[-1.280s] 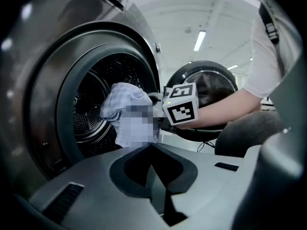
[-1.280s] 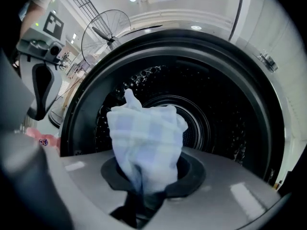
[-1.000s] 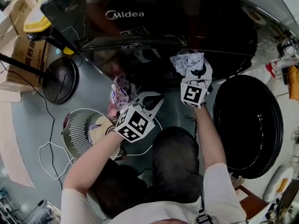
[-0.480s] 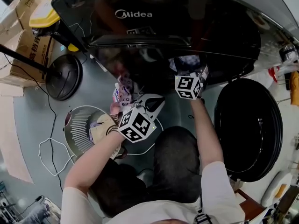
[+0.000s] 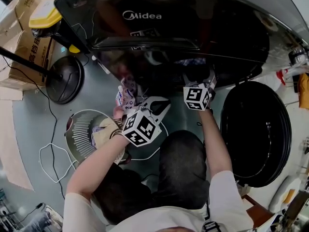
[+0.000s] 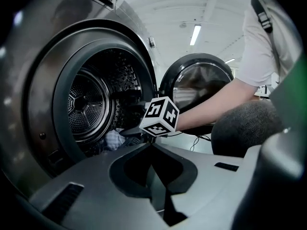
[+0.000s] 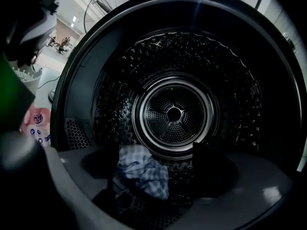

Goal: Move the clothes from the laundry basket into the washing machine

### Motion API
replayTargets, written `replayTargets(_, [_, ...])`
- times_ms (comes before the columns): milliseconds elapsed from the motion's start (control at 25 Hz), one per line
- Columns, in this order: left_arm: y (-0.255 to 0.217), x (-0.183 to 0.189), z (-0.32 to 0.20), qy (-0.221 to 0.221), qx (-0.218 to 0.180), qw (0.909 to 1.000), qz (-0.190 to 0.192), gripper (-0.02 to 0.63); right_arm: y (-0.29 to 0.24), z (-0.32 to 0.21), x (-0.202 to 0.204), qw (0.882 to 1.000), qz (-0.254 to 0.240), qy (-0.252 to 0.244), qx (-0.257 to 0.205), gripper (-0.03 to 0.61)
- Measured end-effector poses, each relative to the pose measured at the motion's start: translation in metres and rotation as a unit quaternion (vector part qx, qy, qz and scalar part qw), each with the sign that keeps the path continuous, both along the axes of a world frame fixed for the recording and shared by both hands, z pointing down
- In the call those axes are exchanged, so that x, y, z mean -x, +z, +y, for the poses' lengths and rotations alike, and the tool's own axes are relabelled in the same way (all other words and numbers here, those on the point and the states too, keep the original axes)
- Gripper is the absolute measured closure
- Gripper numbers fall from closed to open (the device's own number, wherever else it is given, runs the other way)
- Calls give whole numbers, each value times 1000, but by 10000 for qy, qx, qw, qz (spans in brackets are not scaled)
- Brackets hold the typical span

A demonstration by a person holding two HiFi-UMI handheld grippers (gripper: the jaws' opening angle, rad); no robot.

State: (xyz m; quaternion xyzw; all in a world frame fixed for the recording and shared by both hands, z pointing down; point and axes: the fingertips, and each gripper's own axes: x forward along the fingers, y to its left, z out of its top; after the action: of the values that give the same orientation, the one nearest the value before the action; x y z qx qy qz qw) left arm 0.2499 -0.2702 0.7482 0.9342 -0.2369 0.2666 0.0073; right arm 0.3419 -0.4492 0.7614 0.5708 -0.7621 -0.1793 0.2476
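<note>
Right gripper (image 7: 153, 164) first: its fingers (image 7: 207, 169) stand apart inside the mouth of the washing machine (image 5: 193, 13). The checked cloth (image 7: 141, 174) lies loose on the drum floor between them, gripped by nothing. Left gripper (image 6: 151, 145) waits just outside the opening, fingers pressed together with nothing in them.

So this looks like the drop-off step, with one piece delivered. The next move, I'd say, is to draw the right gripper out past the open door (image 5: 256, 129) and send a gripper down to the laundry basket (image 5: 77, 122).

The count: one machine, one basket and one checked cloth in the drum. At least two pieces are at the basket, a pink patterned garment (image 5: 124, 94) and a pale garment (image 5: 102, 135).
</note>
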Motion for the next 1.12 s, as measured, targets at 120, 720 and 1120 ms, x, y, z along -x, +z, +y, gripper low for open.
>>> replayTargets(120, [1, 0, -1, 55, -48, 9999, -84, 607, -3, 2, 0, 10000, 12, -36, 53, 103])
replayTargets(720, [-33, 23, -5, -214, -312, 9990, 242, 607, -66, 50, 15, 9980, -591, -209, 82, 149])
replayTargets(1120, [-46, 25, -8, -544, -232, 9964, 611, 607, -108, 77, 7, 9950, -964, -260, -105, 370])
